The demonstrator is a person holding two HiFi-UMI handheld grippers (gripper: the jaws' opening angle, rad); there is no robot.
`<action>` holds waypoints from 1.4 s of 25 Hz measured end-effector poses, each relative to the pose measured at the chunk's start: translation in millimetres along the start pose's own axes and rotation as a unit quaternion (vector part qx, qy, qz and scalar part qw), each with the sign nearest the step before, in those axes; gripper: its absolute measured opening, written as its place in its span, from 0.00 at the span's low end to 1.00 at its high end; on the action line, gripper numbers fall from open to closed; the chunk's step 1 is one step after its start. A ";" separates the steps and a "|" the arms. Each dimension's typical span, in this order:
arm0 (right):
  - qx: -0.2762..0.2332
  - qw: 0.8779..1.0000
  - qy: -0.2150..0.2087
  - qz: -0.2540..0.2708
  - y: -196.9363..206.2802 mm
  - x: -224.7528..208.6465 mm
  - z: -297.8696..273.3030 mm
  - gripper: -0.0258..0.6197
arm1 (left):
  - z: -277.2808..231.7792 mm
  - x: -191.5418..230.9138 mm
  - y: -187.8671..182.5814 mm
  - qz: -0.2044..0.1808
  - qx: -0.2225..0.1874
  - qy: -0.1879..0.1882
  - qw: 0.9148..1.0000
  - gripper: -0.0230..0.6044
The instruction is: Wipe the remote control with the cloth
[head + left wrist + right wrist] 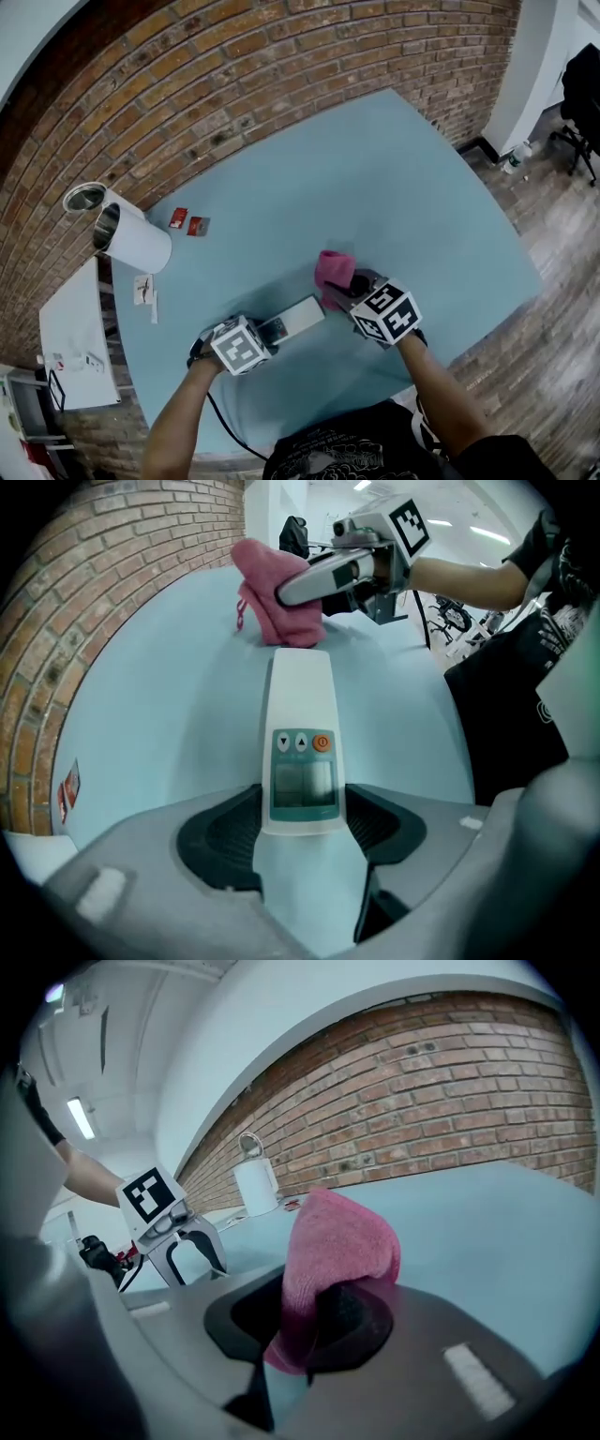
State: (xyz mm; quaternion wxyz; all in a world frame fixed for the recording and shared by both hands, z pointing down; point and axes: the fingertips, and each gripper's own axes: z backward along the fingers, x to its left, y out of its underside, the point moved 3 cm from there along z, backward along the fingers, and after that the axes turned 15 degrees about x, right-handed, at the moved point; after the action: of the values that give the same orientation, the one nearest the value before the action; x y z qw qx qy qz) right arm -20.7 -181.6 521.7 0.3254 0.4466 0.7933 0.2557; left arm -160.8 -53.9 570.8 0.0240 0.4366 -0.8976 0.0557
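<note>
A white remote control [298,319] with a small screen and an orange button [300,733] lies flat on the light blue table [403,187]. My left gripper [272,330] points steeply down over its near end, the jaws closed against both sides of the remote [302,822]. A pink cloth [333,272] hangs bunched from my right gripper [344,295], which is shut on it [309,1326]. The cloth [277,602] sits just beyond the remote's far end, at or near it. In the right gripper view the left gripper [187,1255] stands off to the left.
Two white cylindrical containers [131,239] lie at the table's far left by the brick wall [281,84]. Two small red packets [187,222] and a white card [143,289] lie near them. A white side table [70,337] stands to the left.
</note>
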 end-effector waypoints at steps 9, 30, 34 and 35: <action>-0.054 0.994 0.059 -0.079 29.8 0.2 32.5 0.14 | 12.3 -14.0 -2.9 0.157 -0.082 0.199 0.964 0.47; -0.102 0.984 0.100 -0.107 26.6 12.1 28.8 0.14 | 38.6 -52.9 -26.0 0.379 -0.400 0.562 0.617 0.47; -0.104 0.982 0.106 -0.114 27.0 13.9 27.1 0.14 | 36.6 -51.3 -28.8 0.390 -0.421 0.567 0.591 0.47; -0.104 0.982 0.105 -0.113 26.5 15.1 26.3 0.14 | 36.1 -51.7 -29.8 0.391 -0.424 0.568 0.587 0.47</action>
State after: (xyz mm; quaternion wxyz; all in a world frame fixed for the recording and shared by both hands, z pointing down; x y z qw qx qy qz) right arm 7.4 -153.0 518.4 0.3115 0.2880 0.8377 0.3440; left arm -105.2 -36.1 532.6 0.6871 -0.1366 -0.7077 -0.0911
